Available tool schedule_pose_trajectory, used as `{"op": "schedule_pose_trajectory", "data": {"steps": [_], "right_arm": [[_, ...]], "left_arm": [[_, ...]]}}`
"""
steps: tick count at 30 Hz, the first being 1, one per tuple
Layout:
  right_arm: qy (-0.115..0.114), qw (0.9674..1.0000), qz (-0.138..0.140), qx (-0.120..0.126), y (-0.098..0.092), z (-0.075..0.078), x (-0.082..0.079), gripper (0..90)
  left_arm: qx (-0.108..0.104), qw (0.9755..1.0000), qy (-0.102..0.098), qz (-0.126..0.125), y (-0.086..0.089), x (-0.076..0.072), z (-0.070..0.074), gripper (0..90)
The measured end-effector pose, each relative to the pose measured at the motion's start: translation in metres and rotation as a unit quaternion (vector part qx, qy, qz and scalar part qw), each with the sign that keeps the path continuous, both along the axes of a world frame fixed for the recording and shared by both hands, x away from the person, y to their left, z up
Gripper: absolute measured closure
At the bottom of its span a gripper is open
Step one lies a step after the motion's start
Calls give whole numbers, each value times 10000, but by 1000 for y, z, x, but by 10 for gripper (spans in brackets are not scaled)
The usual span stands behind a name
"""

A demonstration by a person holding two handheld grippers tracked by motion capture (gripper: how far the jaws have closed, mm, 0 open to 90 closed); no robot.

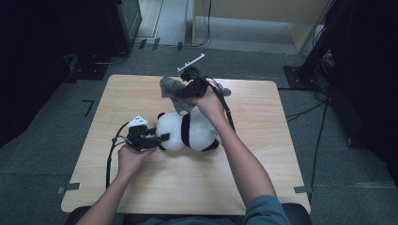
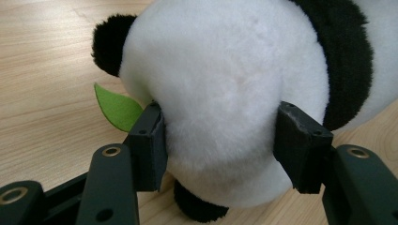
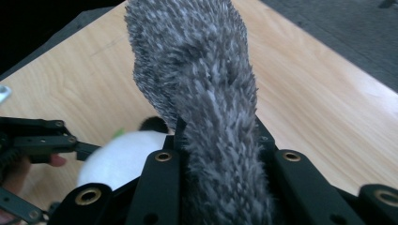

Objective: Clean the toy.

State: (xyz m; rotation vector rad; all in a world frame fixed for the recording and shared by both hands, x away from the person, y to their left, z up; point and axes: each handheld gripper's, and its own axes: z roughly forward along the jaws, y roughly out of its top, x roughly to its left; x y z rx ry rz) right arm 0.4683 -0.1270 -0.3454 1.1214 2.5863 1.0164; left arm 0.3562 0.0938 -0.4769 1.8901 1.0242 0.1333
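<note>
While each tool [image 1: 162,139] [image 1: 184,92] grips, one panda [image 2: 220,93], one grey plush [image 3: 202,93], one table [image 1: 141,187].

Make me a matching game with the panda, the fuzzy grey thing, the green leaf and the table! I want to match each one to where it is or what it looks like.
Things:
1. panda plush
2. grey fuzzy cloth
3. green felt leaf
4. table

Descriptions:
A. pale wood, everything sits on it
B. pinched in the right claw, held up in the air
C. peeking out beside the panda's head
D. lying on the table, head squeezed by the left claw

Pairs: 1-D, 2-B, 3-C, 4-A
</note>
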Motion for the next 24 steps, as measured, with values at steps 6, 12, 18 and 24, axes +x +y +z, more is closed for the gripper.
{"op": "schedule_pose_trajectory", "data": {"steps": [6,12,18,24], "right_arm": [[131,9997,197,16,28,-14,-2,728],[280,9990,352,-42,43,-32,-5,727],[388,9985,355,-168,38,-46,-5,724],[333,9988,184,-311,14,-44,-4,723]], "left_arm": [[-5,10000,-1,6,0,0,0,414],[-1,10000,19,-6,0,0,0,413],[16,10000,33,25,-1,0,0,416],[36,10000,45,19,0,0,0,417]]}}
